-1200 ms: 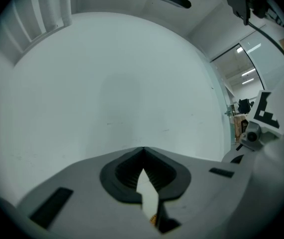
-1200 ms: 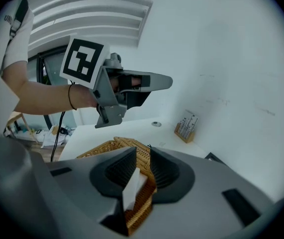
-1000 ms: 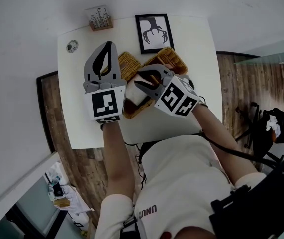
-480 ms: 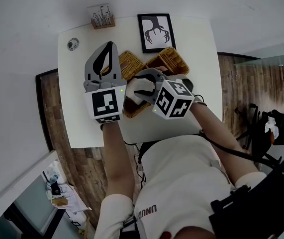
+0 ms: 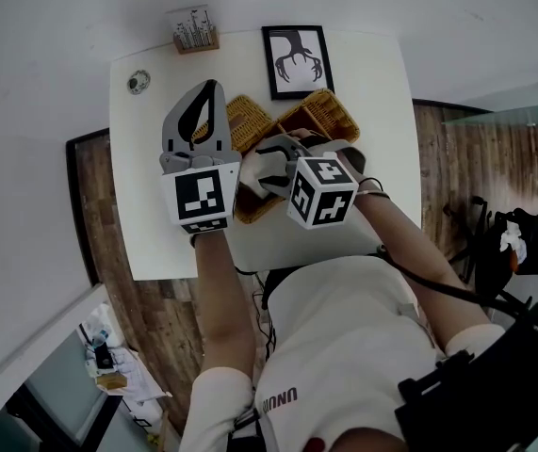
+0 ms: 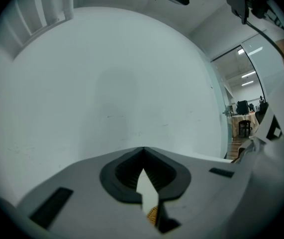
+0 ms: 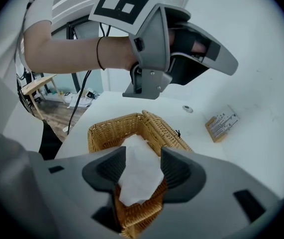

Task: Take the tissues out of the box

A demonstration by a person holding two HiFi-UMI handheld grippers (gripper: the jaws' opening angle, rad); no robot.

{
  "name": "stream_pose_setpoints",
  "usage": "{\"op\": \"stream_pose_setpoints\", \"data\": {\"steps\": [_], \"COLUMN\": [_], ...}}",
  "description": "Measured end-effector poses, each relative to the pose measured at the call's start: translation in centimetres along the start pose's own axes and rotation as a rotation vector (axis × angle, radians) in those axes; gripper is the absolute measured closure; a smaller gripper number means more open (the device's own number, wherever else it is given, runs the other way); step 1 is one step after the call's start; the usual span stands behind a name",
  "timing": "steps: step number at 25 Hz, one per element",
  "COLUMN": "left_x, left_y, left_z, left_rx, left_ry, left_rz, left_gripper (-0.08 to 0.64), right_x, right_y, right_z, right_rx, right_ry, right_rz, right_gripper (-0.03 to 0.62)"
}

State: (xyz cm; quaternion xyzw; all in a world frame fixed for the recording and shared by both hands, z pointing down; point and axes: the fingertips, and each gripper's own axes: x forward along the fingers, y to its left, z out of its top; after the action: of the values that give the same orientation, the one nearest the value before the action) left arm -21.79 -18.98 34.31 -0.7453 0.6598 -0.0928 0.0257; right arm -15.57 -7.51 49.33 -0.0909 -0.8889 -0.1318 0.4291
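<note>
tissue (image 7: pixel 137 183): standing up out of wicker box (image 7: pixel 107 131) on table (image 5: pixel 155 158) | right tool (image 7: pixel 142 158): above box, jaws just opened wide, either side of tissue | left tool (image 6: pixel 143 151): beside box, jaws pressed together, holding nothing

— How is the light in the head view?
— Bright, even and soft. The white table (image 5: pixel 141 177) shows little shadow and nothing hard-edged. The wide lens bows the table's edges, and the corners of the frame lose detail.
— And the two gripper views?
— Both are round fisheye pictures with black corners. In the left one a pale wall (image 6: pixel 122 83) takes a cool greenish cast, strip lights (image 6: pixel 247 75) glare near the right edge, and the left tool (image 6: pixel 142 151) sits too close to be sharp. In the right one the tissue (image 7: pixel 139 176) is almost blown white, the wicker box (image 7: pixel 109 131) is crisp, and the left tool's underside lies in shade.
</note>
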Motion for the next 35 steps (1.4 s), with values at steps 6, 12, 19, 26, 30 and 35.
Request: {"op": "stream_pose_setpoints", "data": {"steps": [6, 12, 19, 26, 30, 35], "left_x": [0.0, 0.1, 0.2, -0.1, -0.1, 0.0], "left_y": [0.0, 0.2, 0.4, 0.5, 0.8, 0.8], "left_z": [-0.3, -0.7, -0.8, -0.5, -0.7, -0.6], "left_rx": [-0.007, -0.006, -0.009, -0.031, -0.042, -0.051], "left_ry": [0.007, 0.015, 0.018, 0.004, 0.001, -0.006], "left_rz": [0.003, 0.006, 0.009, 0.01, 0.018, 0.018], "left_gripper": [0.546, 0.546, 0.547, 0.547, 0.548, 0.548], "right_x": [0.6, 1.4, 2.2, 2.7, 2.9, 3.1], "right_y": [0.5, 0.8, 1.1, 1.4, 1.4, 1.6], "right_z": [-0.5, -1.1, -1.6, -1.9, -2.1, -2.2], "right_rx": [-0.002, -0.027, -0.042, -0.05, -0.042, -0.055], "right_ry": [0.025, 0.064, 0.092, 0.118, 0.124, 0.139], "right_rz": [0.029, 0.046, 0.07, 0.08, 0.088, 0.097], "right_gripper": [0.368, 0.368, 0.368, 0.37, 0.373, 0.39]}}
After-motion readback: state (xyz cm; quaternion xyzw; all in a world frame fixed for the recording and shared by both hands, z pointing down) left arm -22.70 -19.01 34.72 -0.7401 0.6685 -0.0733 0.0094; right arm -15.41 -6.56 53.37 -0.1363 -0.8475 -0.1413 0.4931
